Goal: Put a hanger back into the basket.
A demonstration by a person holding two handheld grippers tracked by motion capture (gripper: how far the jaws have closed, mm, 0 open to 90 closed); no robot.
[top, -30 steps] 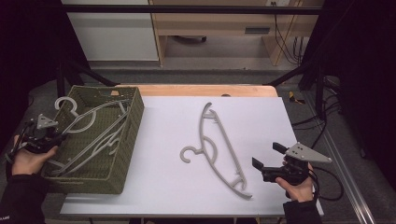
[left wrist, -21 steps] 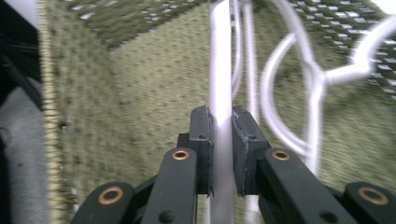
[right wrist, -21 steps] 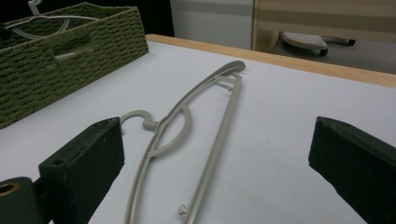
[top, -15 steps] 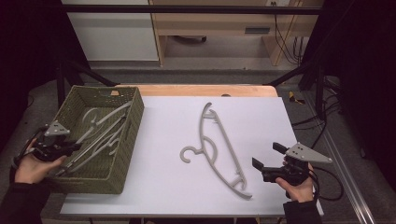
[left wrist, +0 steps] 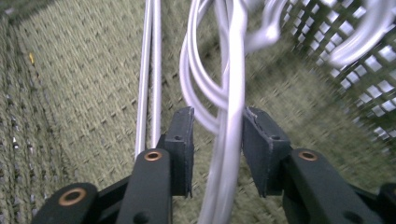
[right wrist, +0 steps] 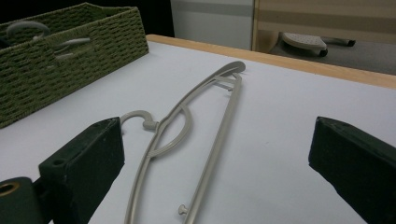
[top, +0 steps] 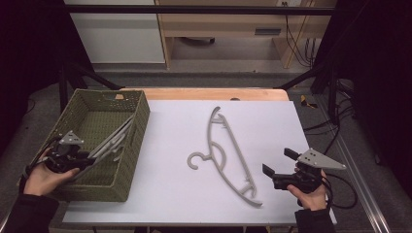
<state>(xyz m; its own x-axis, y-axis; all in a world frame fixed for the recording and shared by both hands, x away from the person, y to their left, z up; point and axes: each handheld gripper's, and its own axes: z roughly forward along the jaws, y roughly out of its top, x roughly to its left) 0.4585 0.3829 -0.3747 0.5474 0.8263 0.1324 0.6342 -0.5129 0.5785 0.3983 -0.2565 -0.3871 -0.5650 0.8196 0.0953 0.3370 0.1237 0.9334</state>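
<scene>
Several light grey hangers [top: 114, 141] lie bunched in the green woven basket [top: 133, 150] at the left, slanting up toward its right wall. My left gripper [top: 82, 158] is at the basket's near left corner, shut on that bunch. In the left gripper view the pale strands [left wrist: 231, 93] run between the two jaws of the left gripper [left wrist: 217, 135] above the basket floor [left wrist: 70, 93]. One grey hanger [top: 226, 145] lies flat on the white table. My right gripper [top: 278, 161] stands open just right of its near end. The right gripper view has that hanger [right wrist: 187, 116] between the right gripper's [right wrist: 219, 154] wide-apart jaws.
The white tabletop [top: 184, 194] has a wooden strip [top: 209, 93] along its far edge. Black frame posts stand at both sides. Cables [top: 340, 126] trail off the right edge. The basket [right wrist: 70, 42] sits far left in the right gripper view.
My left hand has shifted right and nearer along the basket, and the hanger bunch has swung up to lean toward the right wall. The right gripper and table hanger have not moved.
</scene>
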